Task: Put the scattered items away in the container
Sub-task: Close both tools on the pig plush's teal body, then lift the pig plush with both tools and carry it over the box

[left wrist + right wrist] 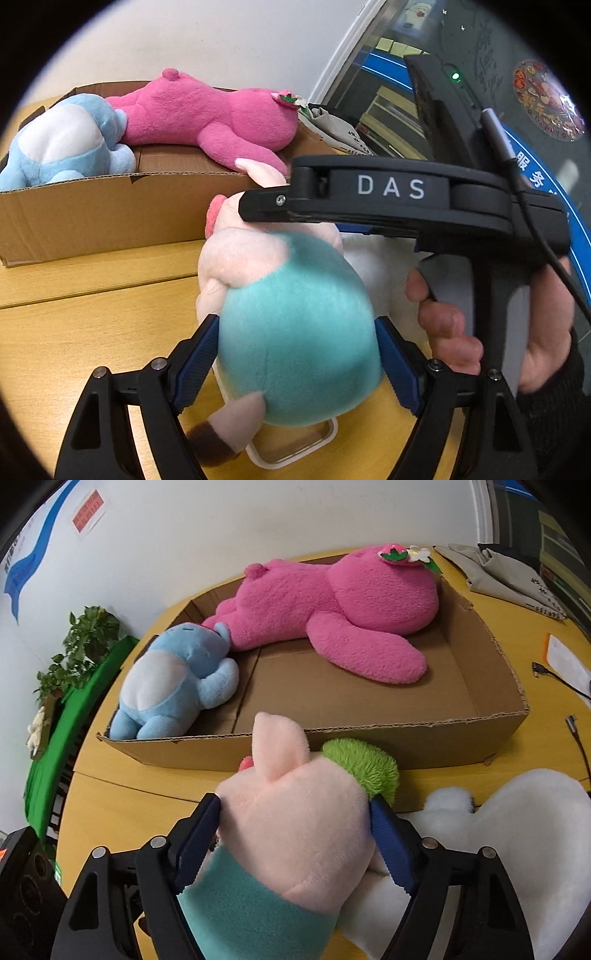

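A pink pig plush in a teal shirt [299,350] is held by both grippers, just in front of the cardboard box [110,214]. My left gripper [297,358] is shut on its teal body. My right gripper [295,834] is shut on its pink head [295,823]; it also shows from the side in the left wrist view [388,199]. The box [369,746] holds a blue plush [177,679] at the left and a large magenta plush [351,605] at the back. Both show in the left wrist view, blue [66,140] and magenta [207,114].
A white plush [517,830] and a green fuzzy plush [369,768] lie on the wooden table [129,805] by the box front. A white-rimmed tray [291,446] lies under the pig. Cables [576,731], papers and a folded cloth [509,572] lie at right. A plant [85,642] stands left.
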A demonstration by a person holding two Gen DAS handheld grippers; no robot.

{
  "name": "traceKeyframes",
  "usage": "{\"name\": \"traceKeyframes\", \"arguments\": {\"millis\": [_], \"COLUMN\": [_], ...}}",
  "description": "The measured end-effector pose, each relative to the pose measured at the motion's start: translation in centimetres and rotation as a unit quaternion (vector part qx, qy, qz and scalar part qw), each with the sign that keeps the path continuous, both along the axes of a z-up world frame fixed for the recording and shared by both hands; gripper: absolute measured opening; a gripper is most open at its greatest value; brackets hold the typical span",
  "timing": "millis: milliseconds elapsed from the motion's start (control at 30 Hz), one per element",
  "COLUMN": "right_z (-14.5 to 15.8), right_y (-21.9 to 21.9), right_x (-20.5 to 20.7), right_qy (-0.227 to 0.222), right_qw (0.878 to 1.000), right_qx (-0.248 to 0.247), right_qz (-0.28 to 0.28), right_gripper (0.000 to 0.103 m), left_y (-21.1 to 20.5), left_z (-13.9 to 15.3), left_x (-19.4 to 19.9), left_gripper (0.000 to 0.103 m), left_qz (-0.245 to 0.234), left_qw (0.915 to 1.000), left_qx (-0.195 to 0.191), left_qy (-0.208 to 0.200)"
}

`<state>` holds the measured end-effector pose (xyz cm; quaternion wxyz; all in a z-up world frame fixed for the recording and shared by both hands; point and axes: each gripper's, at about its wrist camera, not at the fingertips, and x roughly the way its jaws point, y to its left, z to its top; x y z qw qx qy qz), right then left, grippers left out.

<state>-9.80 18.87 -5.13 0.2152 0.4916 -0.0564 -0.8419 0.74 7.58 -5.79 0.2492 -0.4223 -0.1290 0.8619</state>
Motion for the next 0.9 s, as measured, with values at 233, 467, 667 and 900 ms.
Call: {"name": "traceKeyframes", "arguments": {"millis": [233, 467, 667, 900], "right_z": [-1.8, 1.2, 9.6, 16.1], "right_y": [-1.3, -0.5, -1.9, -5.9], "right_x": [-1.7, 1.6, 2.7, -3.6], "right_qy": [-0.025, 0.031, 0.124, 0.192], "right_qw": [0.999, 0.999, 0.989, 0.974], "right_qx": [0.017, -0.016, -0.049, -0.039], "right_qz": [0.028, 0.029, 0.061, 0.113], "right_gripper": [0.091, 0.072, 0.071, 0.072], "left_y": [-0.3, -0.2, -1.0, -3.5], "left_z": [-0.2, 3.5, 11.5, 13.9], "left_x": [0.0, 2.3, 2.3, -6.8], "left_gripper": [0.076, 0.064, 0.064, 0.064], "left_qz": [0.006, 0.0, 0.039, 0.077], "left_qw": [0.9997, 0.9994, 0.9917, 0.9872], "left_qx": [0.019, 0.011, -0.013, -0.029], "left_qy": [-0.012, 0.034, 0.121, 0.137]}}
